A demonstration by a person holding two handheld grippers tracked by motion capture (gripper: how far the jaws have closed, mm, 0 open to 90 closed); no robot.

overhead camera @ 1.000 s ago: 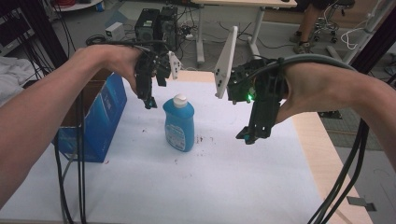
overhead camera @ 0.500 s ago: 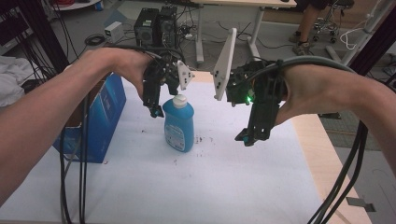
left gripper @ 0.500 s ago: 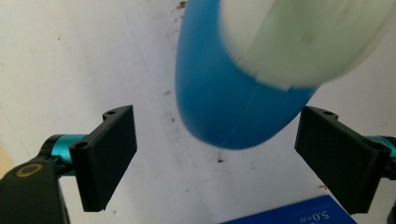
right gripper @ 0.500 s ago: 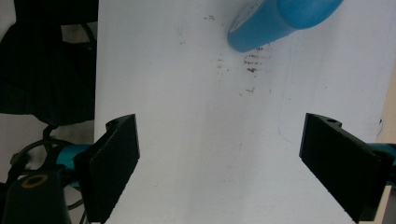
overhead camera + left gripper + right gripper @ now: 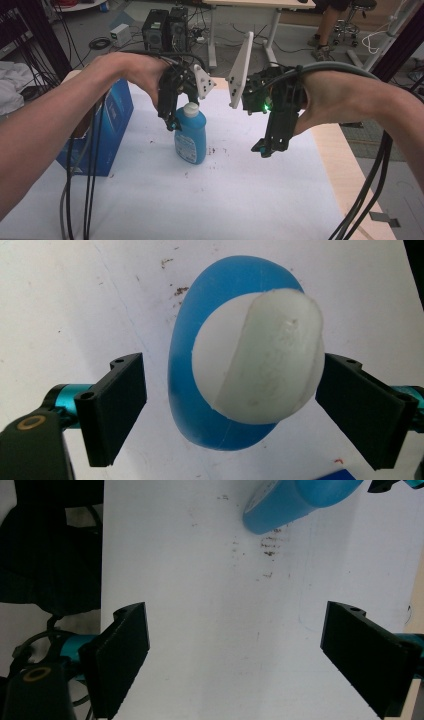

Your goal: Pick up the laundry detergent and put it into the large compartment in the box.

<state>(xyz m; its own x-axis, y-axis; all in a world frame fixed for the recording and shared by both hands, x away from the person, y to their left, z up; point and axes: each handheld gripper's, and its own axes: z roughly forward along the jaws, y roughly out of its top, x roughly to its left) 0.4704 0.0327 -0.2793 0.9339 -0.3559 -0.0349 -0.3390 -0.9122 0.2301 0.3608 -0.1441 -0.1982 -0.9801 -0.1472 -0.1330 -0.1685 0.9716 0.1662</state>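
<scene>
While both grippers hang over the sheet, sizes run down like this:
Table sheet (image 5: 240, 200): white, speckled, spread beneath both grippers.
Blue box (image 5: 112, 125): upright, on the outer side of the left gripper.
Blue bottle (image 5: 191, 135): standing directly below the left gripper, white cap (image 5: 260, 357) between its jaws.
Right gripper (image 5: 265, 146): jaws spread wide, nothing between them, bottle well off towards the left gripper.
Left gripper (image 5: 230, 410): jaws parted, flanking the cap, one nearly touching it, no grip visible.
</scene>
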